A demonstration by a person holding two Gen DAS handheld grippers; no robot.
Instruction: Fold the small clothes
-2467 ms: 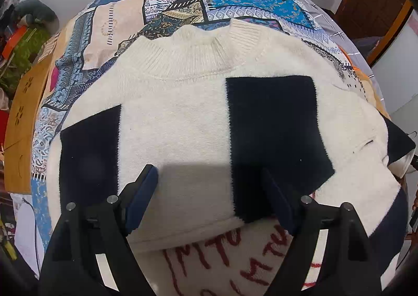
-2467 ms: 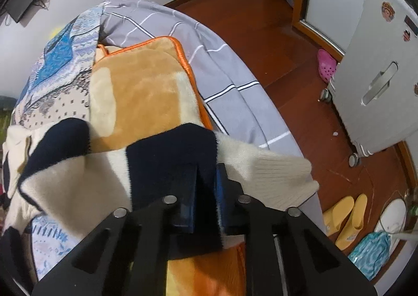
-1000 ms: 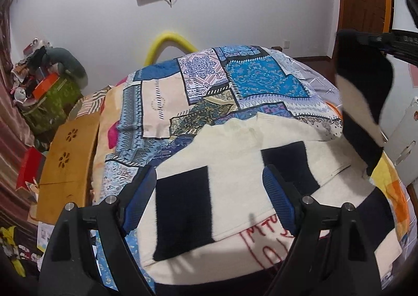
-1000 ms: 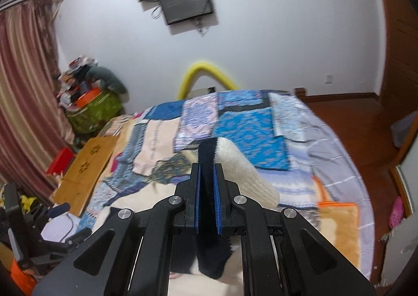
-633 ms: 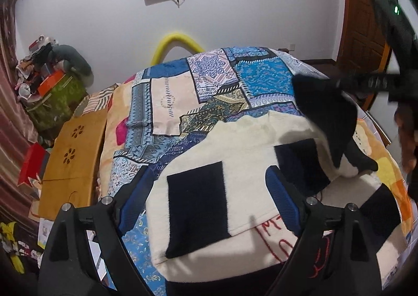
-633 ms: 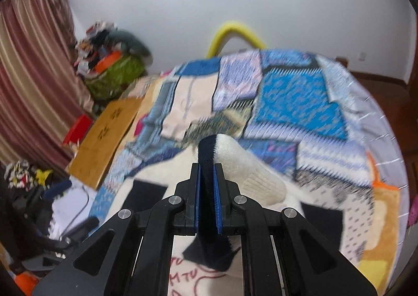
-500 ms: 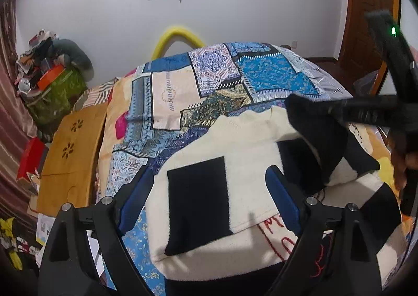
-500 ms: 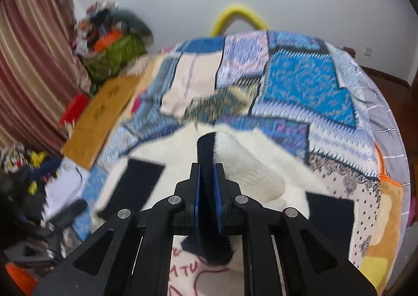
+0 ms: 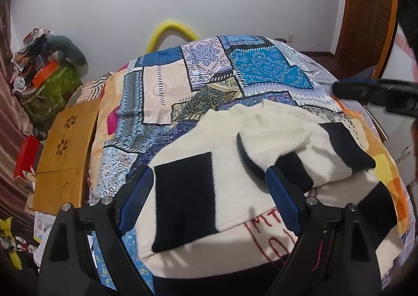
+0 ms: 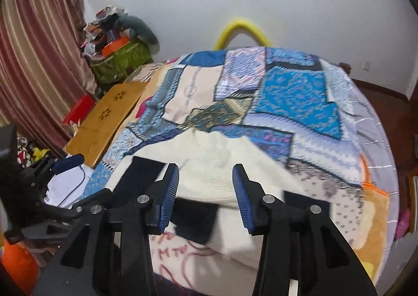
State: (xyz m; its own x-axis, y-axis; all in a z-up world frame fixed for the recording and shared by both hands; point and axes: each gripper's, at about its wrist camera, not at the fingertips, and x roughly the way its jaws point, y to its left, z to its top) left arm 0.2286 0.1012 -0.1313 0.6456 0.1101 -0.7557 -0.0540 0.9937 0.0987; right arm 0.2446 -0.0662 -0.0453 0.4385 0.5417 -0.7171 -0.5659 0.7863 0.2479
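Note:
A cream sweater point(image 9: 209, 144) with navy blocks lies flat on the patchwork bedspread point(image 9: 248, 74). Its right sleeve point(image 9: 313, 155) is folded across the chest, cuff toward the middle. My left gripper point(image 9: 209, 174) hovers open over the sweater's lower left, with nothing between its blue pads. In the right wrist view my right gripper point(image 10: 205, 169) hangs just above the sleeve cuff point(image 10: 209, 186). Its jaws are opening and the pads touch no cloth. The right gripper point(image 9: 347, 88) also shows at the right edge of the left wrist view.
A cream cloth with red lettering point(image 9: 261, 238) lies under the sweater's hem. An orange blanket point(image 9: 378, 144) covers the bed's right side. A wooden lap table point(image 9: 65, 149) leans at the left edge, beside a cluttered green box point(image 9: 49, 89) and a curtain point(image 10: 34, 61).
The right gripper carried the sleeve leftward over the sweater, sank, opened and let it go. The sleeve now lies across the chest. The left gripper stayed open and nearly still.

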